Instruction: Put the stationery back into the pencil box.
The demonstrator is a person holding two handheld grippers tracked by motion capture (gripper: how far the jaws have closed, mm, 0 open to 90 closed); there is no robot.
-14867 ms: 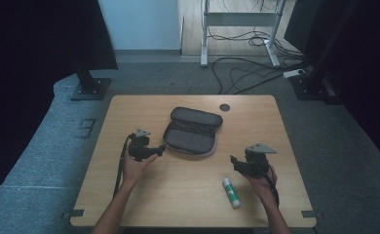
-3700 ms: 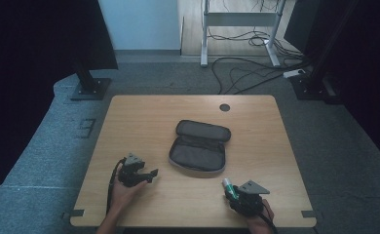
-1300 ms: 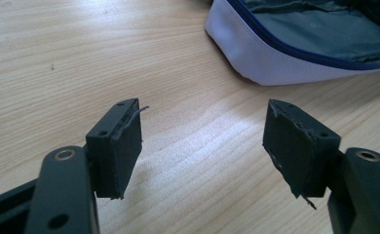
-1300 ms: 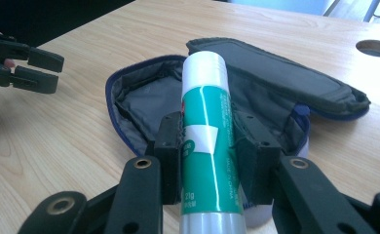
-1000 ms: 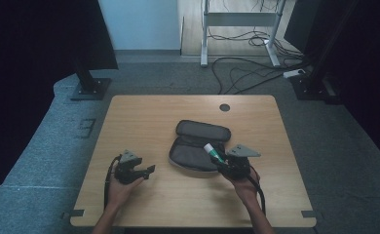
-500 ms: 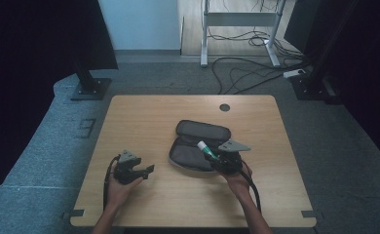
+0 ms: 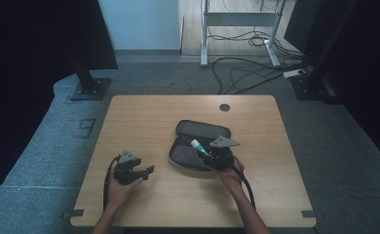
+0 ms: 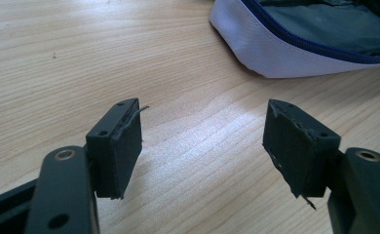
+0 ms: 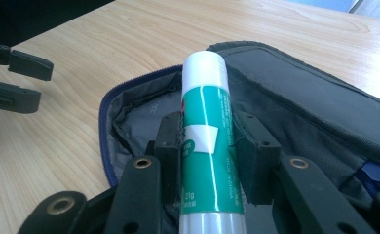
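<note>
1. While clamped on a green-and-white glue stick [image 9: 207, 141], the right gripper [image 7: 212, 155] hovers over the open pencil case [image 7: 188, 155] at the desk [image 7: 144, 117] centre.
2. Left gripper [image 8: 202, 141] gapes wide, empty, near-left of the case.

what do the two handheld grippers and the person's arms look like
Both grippers, left gripper and right gripper, are black, each with two blocky square-ended jaws on arms with round rivets. A grey three-cornered plate sits on top of each, and a black cable trails back from each along the forearm. The left jaws' pads look frayed at the edges. The forearms are bare, no sleeves.
</note>
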